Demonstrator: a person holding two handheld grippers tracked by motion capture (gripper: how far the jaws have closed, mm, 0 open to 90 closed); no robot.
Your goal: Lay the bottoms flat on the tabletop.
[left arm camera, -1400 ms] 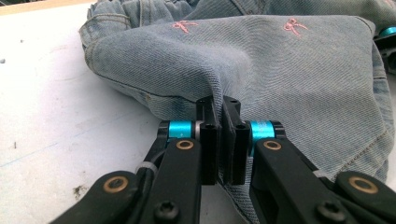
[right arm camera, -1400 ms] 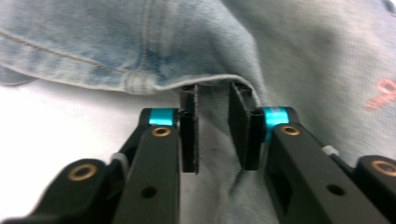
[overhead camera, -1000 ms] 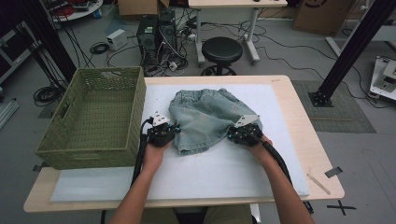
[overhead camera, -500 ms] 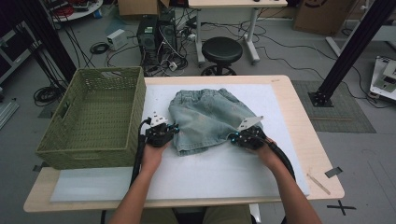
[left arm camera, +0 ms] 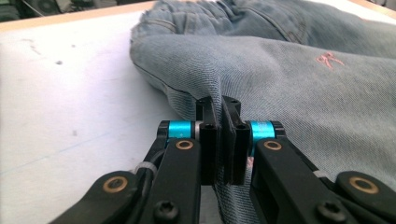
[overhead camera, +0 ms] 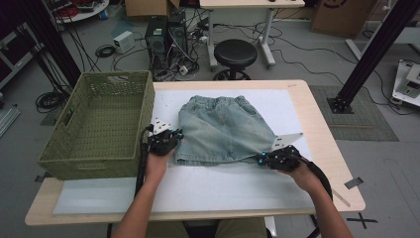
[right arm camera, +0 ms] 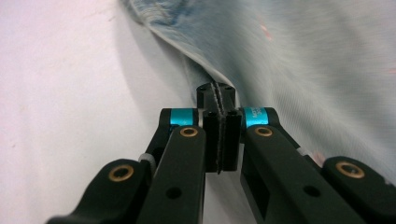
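Light blue denim shorts point(overhead camera: 223, 126) lie flat on the white mat point(overhead camera: 208, 186), waistband at the far side. My left gripper point(overhead camera: 171, 140) is shut on the left hem corner; in the left gripper view the pads point(left arm camera: 219, 109) pinch a fold of denim point(left arm camera: 289, 79). My right gripper point(overhead camera: 267, 157) is shut on the right hem corner, which is drawn out into a point toward the right. The right gripper view shows the cloth edge point(right arm camera: 303, 51) clamped between the closed pads point(right arm camera: 216, 95).
A green woven basket point(overhead camera: 94, 166) stands on the left end of the table, close beside my left hand. The wooden table edge point(overhead camera: 327, 124) runs to the right of the mat. A black stool point(overhead camera: 235, 52) and cables lie beyond the table.
My right gripper has moved to the right, pulling the right hem corner out with it. The left gripper has stayed in place on the left corner.
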